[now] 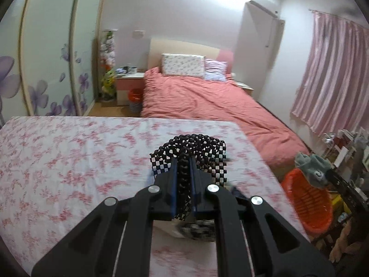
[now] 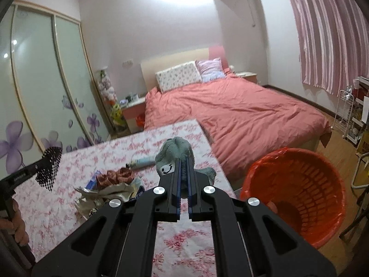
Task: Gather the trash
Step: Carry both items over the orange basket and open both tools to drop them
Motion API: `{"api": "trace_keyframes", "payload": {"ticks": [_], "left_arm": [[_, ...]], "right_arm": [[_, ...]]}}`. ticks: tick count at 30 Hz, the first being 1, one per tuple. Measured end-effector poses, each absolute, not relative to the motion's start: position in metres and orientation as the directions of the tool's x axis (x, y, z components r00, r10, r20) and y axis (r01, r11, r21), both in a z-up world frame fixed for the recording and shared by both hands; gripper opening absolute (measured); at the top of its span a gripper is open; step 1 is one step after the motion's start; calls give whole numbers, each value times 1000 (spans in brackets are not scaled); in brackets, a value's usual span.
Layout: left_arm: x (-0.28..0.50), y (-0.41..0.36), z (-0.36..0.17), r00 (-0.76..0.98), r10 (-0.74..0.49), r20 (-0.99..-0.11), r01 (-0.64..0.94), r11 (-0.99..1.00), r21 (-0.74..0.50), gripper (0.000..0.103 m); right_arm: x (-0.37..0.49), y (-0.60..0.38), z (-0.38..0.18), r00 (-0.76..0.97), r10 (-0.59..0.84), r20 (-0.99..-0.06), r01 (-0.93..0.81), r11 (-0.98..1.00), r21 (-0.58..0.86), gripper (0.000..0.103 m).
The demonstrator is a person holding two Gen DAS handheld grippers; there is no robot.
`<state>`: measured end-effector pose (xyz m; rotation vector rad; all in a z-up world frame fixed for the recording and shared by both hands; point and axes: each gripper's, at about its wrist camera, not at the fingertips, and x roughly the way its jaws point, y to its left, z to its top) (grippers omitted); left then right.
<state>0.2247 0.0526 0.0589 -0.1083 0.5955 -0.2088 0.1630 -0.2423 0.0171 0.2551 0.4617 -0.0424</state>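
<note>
Trash first, from my left: a black-and-white checkered cloth (image 1: 191,159) is pinched between my left gripper (image 1: 183,161) pads, jaws nearly closed, raised over the pink floral tablecloth (image 1: 69,161). Crumpled paper wrappers (image 2: 101,194) lie on the table between both tools. My right gripper (image 2: 183,161) is clenched on a grey-green sock with a smiley face (image 2: 173,154) — just left of the orange plastic mesh basket (image 2: 297,194).

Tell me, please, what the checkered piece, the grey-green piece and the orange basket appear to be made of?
Checkered piece: soft woven or knitted cloth, matte; it folds and droops from the left gripper.
Grey-green piece: fuzzy knit, probably a sock, clamped in the right gripper.
Orange basket: glossy moulded plastic with lattice walls.
</note>
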Motion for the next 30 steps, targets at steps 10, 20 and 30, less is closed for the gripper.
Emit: {"api": "trace_keyframes", "payload": {"ticks": [10, 20, 30], "left_arm": [[200, -36, 65, 759, -396, -516, 340, 918, -205, 10], [193, -138, 45, 652, -551, -521, 508, 827, -240, 10], [201, -231, 8, 526, -626, -575, 618, 746, -248, 9]], "right_arm": [[134, -288, 25, 922, -112, -370, 213, 946, 245, 4], [123, -350, 3, 895, -246, -371, 359, 891, 276, 4], [124, -389, -23, 870, -283, -404, 423, 850, 313, 4]]}}
